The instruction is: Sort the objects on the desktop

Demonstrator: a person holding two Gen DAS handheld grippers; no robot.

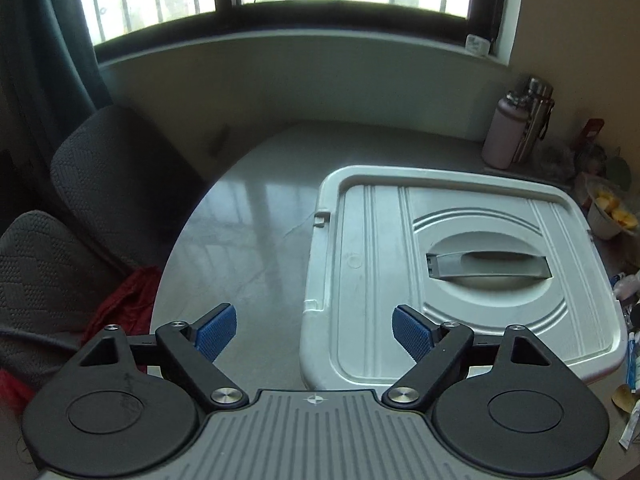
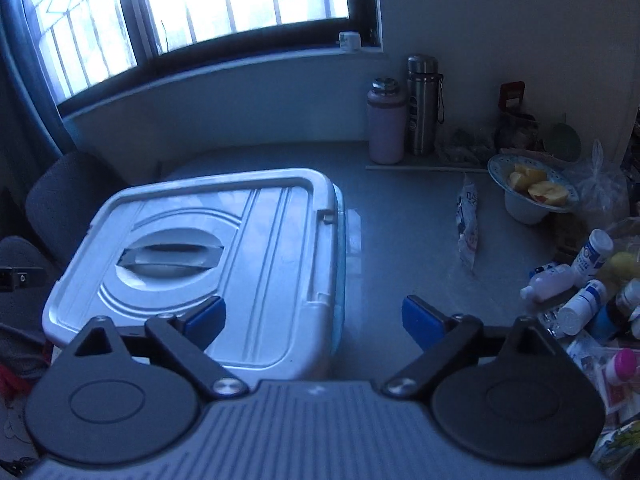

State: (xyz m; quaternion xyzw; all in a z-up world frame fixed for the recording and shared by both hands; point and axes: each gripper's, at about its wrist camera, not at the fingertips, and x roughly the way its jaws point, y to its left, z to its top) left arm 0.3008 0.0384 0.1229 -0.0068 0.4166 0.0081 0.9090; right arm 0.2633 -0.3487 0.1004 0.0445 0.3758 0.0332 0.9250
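A white lidded storage box (image 1: 460,264) with a grey recessed handle (image 1: 488,266) stands on the grey table (image 1: 256,232); it also shows in the right wrist view (image 2: 208,256). My left gripper (image 1: 314,334) is open and empty, above the box's near left corner. My right gripper (image 2: 314,322) is open and empty, above the box's near right corner. Several small white bottles (image 2: 568,284) and tubes lie piled at the table's right side. A crumpled wrapper (image 2: 468,224) lies on the table between the box and the bottles.
A pink flask (image 2: 386,120) and a steel flask (image 2: 422,104) stand at the back by the wall. A bowl of cut fruit (image 2: 532,190) and a plastic bag (image 2: 600,188) sit right of them. Two dark chairs (image 1: 100,184) stand left of the table, with red cloth (image 1: 124,312).
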